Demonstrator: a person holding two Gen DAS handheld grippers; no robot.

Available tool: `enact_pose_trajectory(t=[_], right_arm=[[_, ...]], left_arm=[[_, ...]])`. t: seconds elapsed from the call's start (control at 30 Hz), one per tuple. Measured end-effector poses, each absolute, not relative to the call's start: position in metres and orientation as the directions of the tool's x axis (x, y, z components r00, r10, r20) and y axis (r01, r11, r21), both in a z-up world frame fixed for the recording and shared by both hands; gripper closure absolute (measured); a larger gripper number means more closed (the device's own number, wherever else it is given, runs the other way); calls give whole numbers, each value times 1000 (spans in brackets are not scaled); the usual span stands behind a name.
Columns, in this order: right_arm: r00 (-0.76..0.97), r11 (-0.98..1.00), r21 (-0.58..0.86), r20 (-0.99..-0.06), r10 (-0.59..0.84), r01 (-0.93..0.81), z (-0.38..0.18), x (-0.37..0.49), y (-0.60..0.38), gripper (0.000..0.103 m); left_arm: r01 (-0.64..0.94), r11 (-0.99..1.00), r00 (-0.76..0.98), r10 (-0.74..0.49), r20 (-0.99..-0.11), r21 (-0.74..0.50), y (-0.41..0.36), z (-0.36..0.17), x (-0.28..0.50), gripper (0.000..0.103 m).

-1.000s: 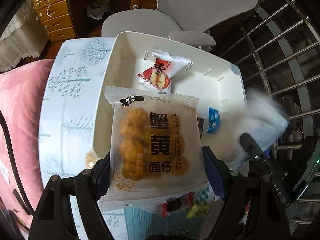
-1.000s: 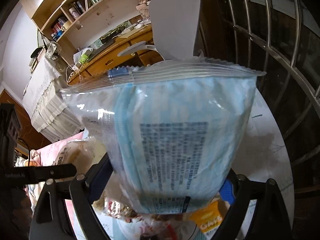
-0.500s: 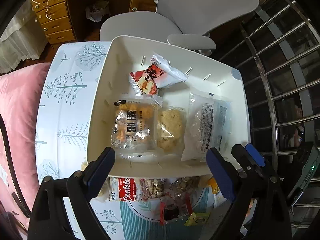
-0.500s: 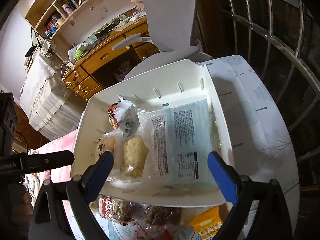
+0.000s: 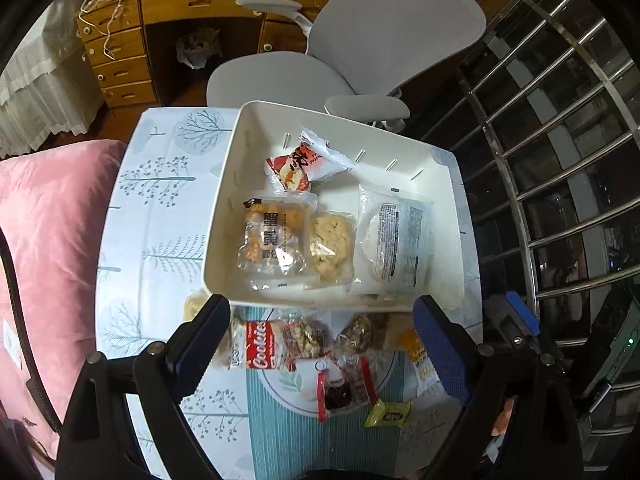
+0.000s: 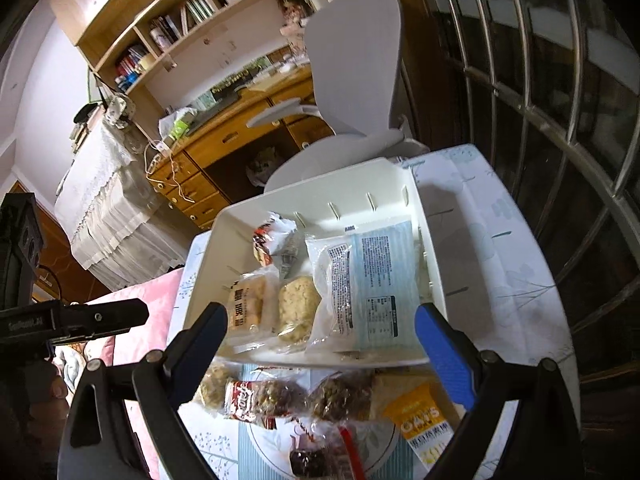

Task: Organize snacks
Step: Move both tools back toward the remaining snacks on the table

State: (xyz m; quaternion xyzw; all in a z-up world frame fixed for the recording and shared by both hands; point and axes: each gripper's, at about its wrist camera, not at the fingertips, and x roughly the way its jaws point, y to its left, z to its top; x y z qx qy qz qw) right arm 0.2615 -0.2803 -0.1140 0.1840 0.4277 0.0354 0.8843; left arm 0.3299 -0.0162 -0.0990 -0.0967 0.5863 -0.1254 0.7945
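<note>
A white bin [image 5: 224, 208] [image 6: 436, 288] stands on the table. In it lie a crab-roe snack packet [image 5: 276, 236] [image 6: 246, 306], a round biscuit packet [image 5: 330, 240] [image 6: 298, 306], a blue-white packet [image 5: 396, 244] [image 6: 368, 284] and a red-white packet [image 5: 300, 162] [image 6: 268, 236]. Loose snacks lie in front of the bin: a red Cookies packet [image 5: 258, 346] [image 6: 244, 398], nut bars [image 5: 306, 336] [image 6: 340, 396], an orange oats packet [image 5: 420, 356] [image 6: 424, 424], a green candy [image 5: 388, 414]. My left gripper [image 5: 322, 340] and right gripper [image 6: 320, 350] are open and empty above them.
A grey office chair [image 5: 360, 56] [image 6: 352, 92] stands behind the table, with a wooden desk [image 5: 168, 20] beyond. A pink cushion [image 5: 48, 240] lies to the left. A metal window grille [image 5: 560, 160] runs along the right. The patterned tablecloth [image 5: 160, 216] is bare left of the bin.
One second ago the left gripper held the crab-roe packet and the right the blue-white packet. Both let go into the bin, opened, and have since pulled back toward me.
</note>
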Motion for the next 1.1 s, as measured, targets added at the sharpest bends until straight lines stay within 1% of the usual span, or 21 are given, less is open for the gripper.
enact_pose_trajectory(t=[0.23,0.47,0.57,0.83,0.9,1.1], right_arm=[[671,941,329,-716,192,81,-96,223,-284,8],[676,954,290,-717,169,70,-102,186,-283,8],[683,960,274,-712,163,57,-109,171,-280,8],[651,985,162,-755,81,65,-142,135,-262,8],[637,987,141,-769,57,82,-151,129,-256,8],[596,972,139,-803,-1,189,-176,113,-244,8]], left_arm=[[68,953,295,-301,-907,-294,1,-90,301,11],[58,959,270,-283,-920,-278,12,-103,280,11],[53,959,251,-282,-926,-278,17,-113,277,11],[62,963,188,-270,-944,-263,27,-151,286,11],[75,961,178,-275,-945,-266,30,-162,290,11],[105,952,145,-299,-943,-286,38,-195,303,11]])
